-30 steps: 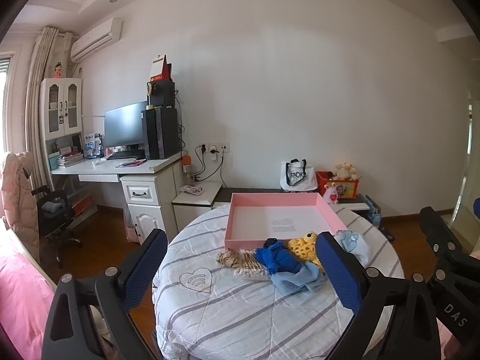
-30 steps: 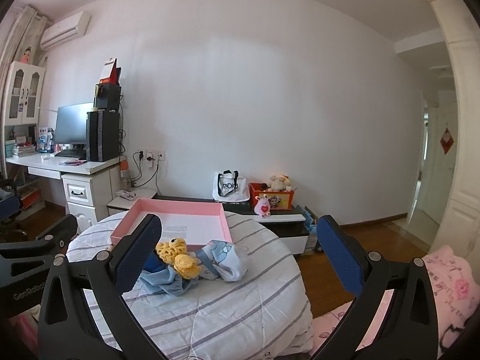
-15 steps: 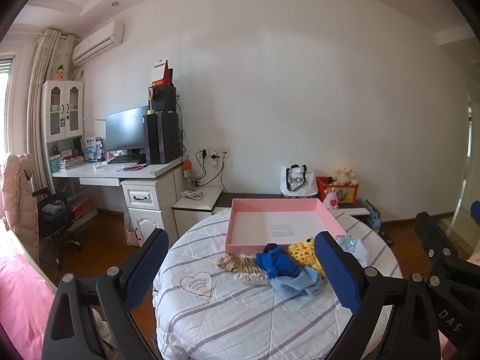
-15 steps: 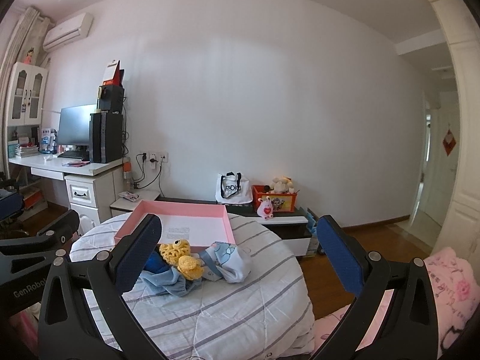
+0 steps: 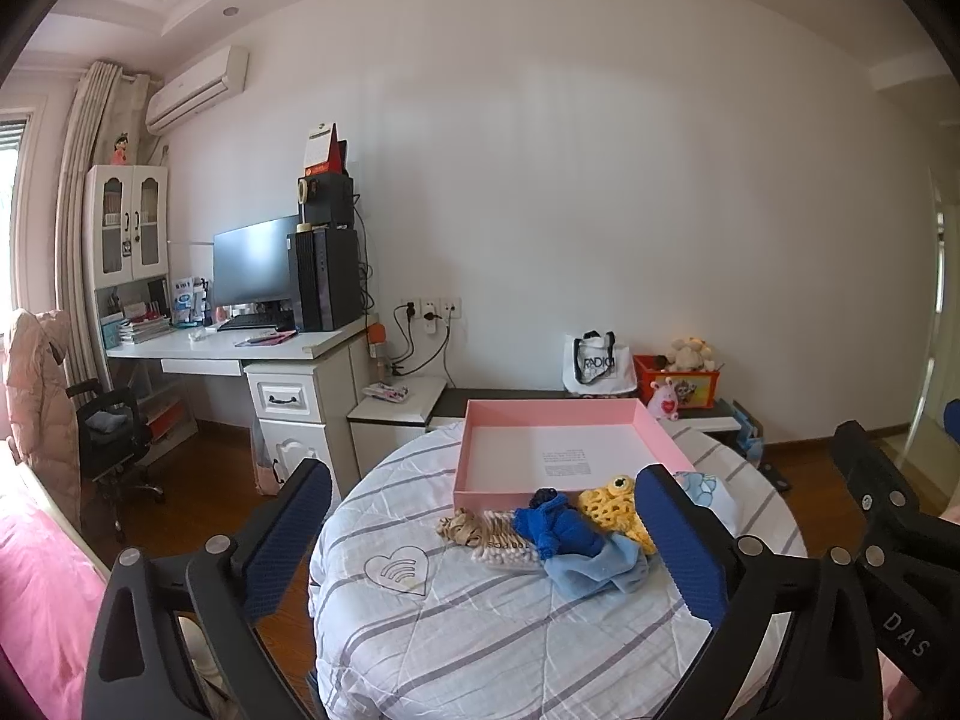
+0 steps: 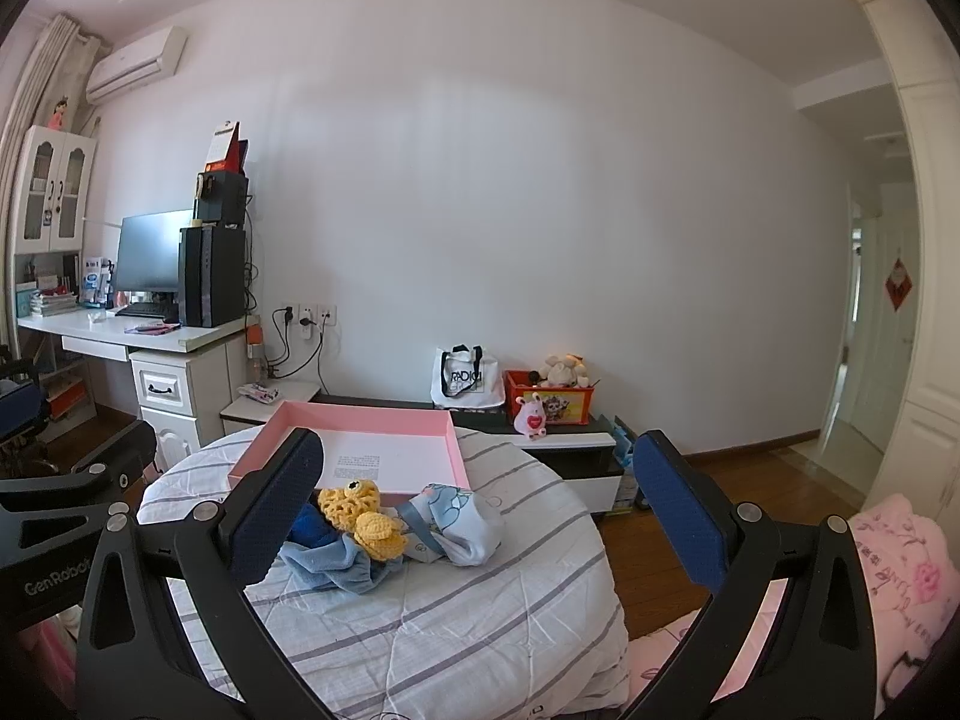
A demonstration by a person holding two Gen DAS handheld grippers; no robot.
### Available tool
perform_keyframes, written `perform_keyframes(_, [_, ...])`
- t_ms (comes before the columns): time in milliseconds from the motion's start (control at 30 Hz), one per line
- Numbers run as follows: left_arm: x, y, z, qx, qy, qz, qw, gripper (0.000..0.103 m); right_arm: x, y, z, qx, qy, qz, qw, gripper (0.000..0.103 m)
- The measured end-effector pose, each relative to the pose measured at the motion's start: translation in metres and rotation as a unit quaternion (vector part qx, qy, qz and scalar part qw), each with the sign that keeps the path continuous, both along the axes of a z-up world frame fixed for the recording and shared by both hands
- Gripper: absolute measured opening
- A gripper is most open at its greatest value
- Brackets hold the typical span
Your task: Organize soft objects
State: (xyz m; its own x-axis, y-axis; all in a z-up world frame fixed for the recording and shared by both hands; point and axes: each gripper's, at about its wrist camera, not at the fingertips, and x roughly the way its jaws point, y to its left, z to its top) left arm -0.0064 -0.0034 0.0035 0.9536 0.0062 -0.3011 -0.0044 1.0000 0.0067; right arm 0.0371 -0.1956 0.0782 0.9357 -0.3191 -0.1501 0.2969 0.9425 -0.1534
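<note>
A round table under a striped white quilt [image 5: 480, 630] carries a shallow pink box [image 5: 558, 414] [image 6: 282, 420], its inside bare. In front of the box lies a heap of soft things: a tan striped toy [image 5: 474, 531], a blue knitted toy [image 5: 555, 525], a yellow crocheted toy [image 5: 612, 504] [image 6: 360, 507], a light blue cloth [image 5: 600, 567] [image 6: 327, 561] and a pale printed pouch [image 6: 462, 519]. My left gripper [image 5: 480, 540] hangs open well short of the heap, nothing between its fingers. My right gripper [image 6: 480, 510] is open too, held back from the table.
A white desk [image 5: 240, 348] with monitor and computer tower stands at the left wall, an office chair [image 5: 105, 432] beside it. A low bench behind the table holds a white tote bag [image 6: 465, 378] and a red toy box [image 6: 549, 399]. Pink bedding [image 6: 900, 570] lies at right.
Both views have tilted slightly upward and drawn back a little, so the table and heap sit lower in frame. Nothing on the table has moved and both grippers stay open.
</note>
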Motion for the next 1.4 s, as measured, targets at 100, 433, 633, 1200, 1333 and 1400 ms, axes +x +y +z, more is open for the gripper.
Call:
perform_keyframes(100, [0.000,0.000,0.000,0.000,0.000,0.000,1.0000,0.100,0.000,0.000,0.000,0.000,0.000,0.000,1.000,0.103])
perform_keyframes(433, [0.000,0.001,0.000,0.002,0.000,0.000,1.0000,0.101,0.000,-0.001,0.002,0.001,0.001,-0.001,1.000,0.103])
perform_keyframes(633, [0.000,0.002,-0.001,0.002,0.001,0.001,1.0000,0.102,-0.001,-0.001,0.002,0.001,0.001,0.000,1.000,0.103])
perform_keyframes(1200, [0.009,0.002,-0.005,0.005,0.021,0.004,0.9998,0.102,0.005,-0.005,-0.002,0.004,0.017,-0.003,1.000,0.103])
perform_keyframes(1333, [0.016,0.003,-0.009,0.008,0.037,0.005,0.9993,0.102,0.010,-0.006,-0.006,0.008,0.029,-0.004,1.000,0.103])
perform_keyframes(1400, [0.020,0.004,-0.011,0.008,0.045,0.005,0.9989,0.102,0.013,-0.006,-0.008,0.010,0.036,-0.006,0.999,0.103])
